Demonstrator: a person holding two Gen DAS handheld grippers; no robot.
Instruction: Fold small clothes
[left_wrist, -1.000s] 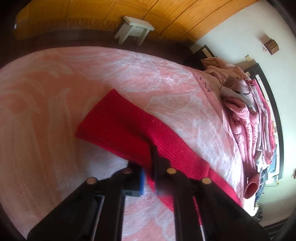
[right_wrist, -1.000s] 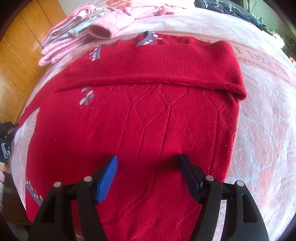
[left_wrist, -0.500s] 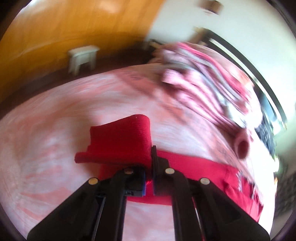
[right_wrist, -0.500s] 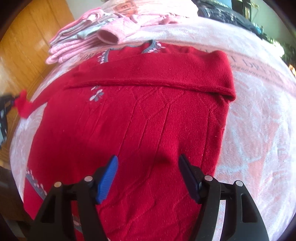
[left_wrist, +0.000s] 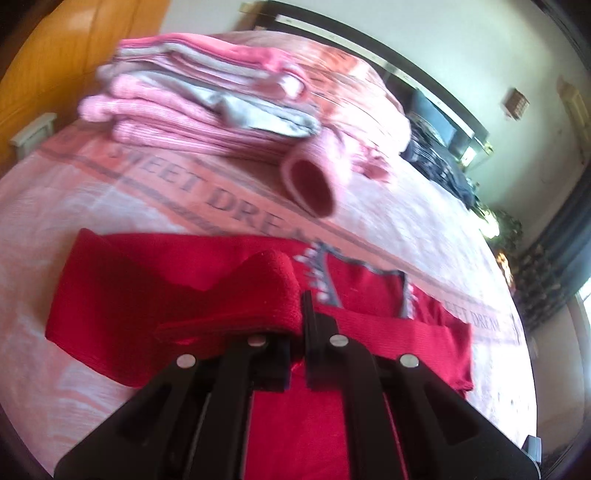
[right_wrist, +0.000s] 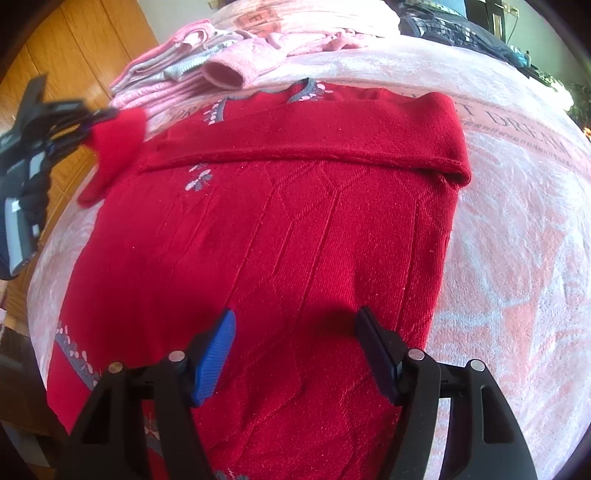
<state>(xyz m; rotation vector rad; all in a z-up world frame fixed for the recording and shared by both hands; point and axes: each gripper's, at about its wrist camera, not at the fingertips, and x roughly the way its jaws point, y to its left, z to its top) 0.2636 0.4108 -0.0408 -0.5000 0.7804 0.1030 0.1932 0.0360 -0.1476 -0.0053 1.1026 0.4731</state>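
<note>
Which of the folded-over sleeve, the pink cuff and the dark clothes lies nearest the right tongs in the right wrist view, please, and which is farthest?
From the right tongs:
1. Folded-over sleeve, lying across the red sweater's chest, straight ahead.
2. Pink cuff, just beyond the collar, ahead and left.
3. Dark clothes, at the bed's far edge, ahead and right.

Left wrist view low, close, facing the headboard, right wrist view higher, both sharing the red sweater (left_wrist: 122, 291) (right_wrist: 295, 229)

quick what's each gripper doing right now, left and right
Left gripper: shut on the red sweater's sleeve, lifted off the bed.
Right gripper: open, holding nothing, above the red sweater.
</note>
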